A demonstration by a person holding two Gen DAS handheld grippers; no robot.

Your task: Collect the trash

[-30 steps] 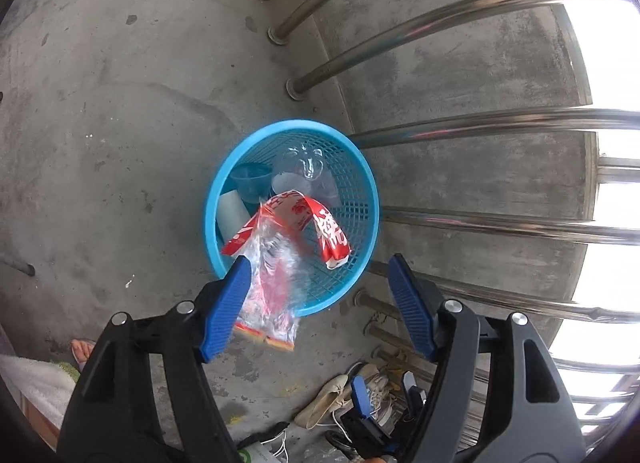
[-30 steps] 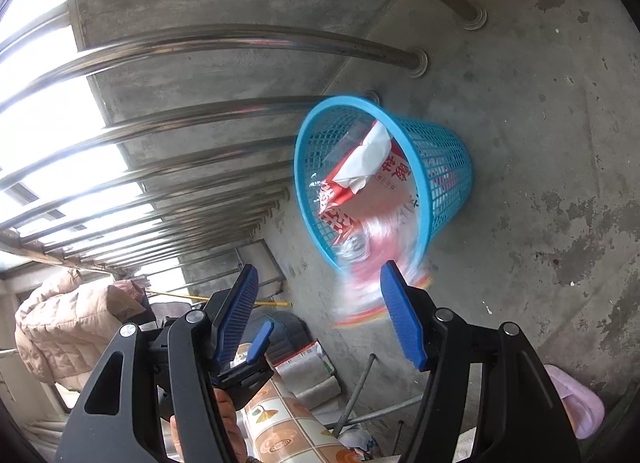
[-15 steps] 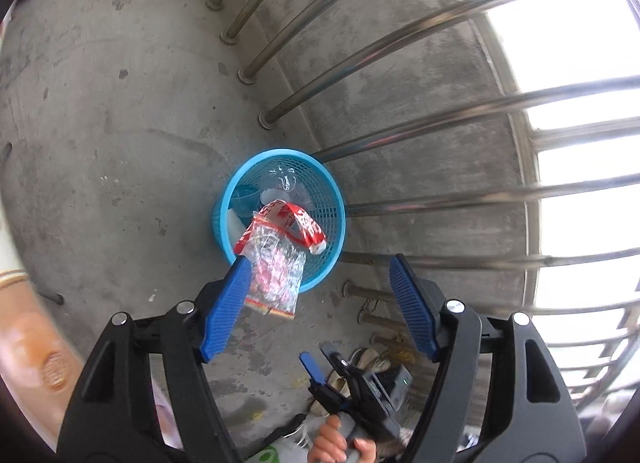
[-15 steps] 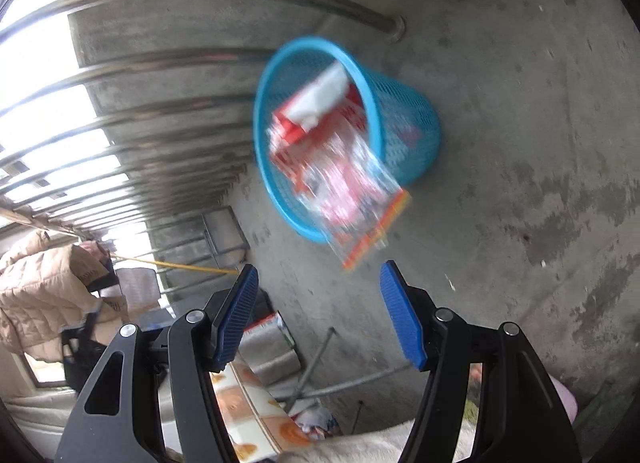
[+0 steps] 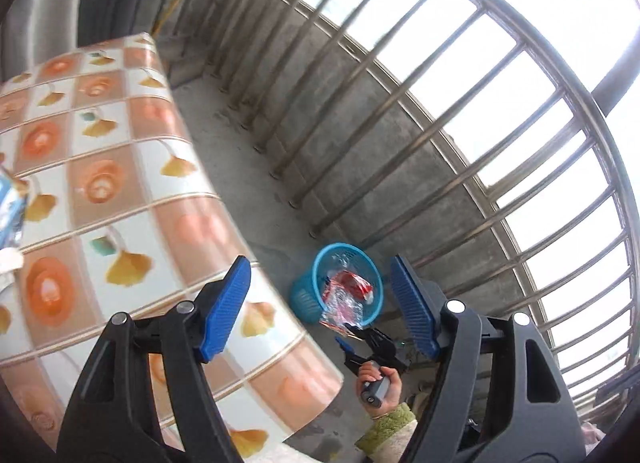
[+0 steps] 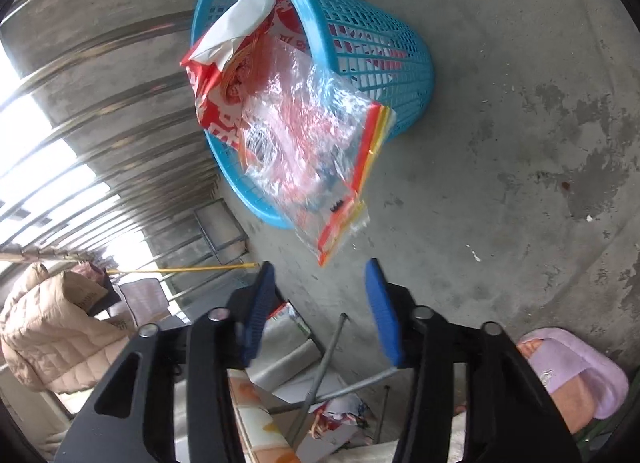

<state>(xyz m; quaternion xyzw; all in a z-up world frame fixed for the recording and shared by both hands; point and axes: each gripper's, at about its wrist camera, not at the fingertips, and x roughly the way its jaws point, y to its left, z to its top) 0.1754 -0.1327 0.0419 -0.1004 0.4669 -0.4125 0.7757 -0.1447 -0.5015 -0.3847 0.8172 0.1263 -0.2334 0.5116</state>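
Two grippers in play: left gripper [image 5: 320, 303] has its blue pads spread wide with nothing between them, right gripper [image 6: 320, 303] has its jaws closing, gap already narrowish, nothing between the pads. Blue basket [image 6: 384, 23] stands on the concrete floor [image 6: 520, 143] at about 12 o'clock in the right wrist view, tilted in frame, rim facing the camera. Red-and-white wrapper [image 6: 224, 75] sticks up out of the basket mouth; clear plastic bag [image 6: 312, 151] with a red/yellow edge strip hangs over the near rim, lower corner pointing toward 6 o'clock and ending just short of the right pads, apart from them. In the left wrist view the same basket [image 5: 304, 295] sits small between the pads, slightly toward 5 o'clock of centre, bag [image 5: 340, 305] draped on its rim, right gripper [image 5: 362, 337] just below it, held by a hand [image 5: 378, 383] with a green cuff. Tiled-pattern tabletop [image 5: 100, 183] fills 9 o'clock, metal railing [image 5: 480, 143] runs 12 to 4 o'clock. Pink slipper [image 6: 576, 371] at 4 o'clock in right view
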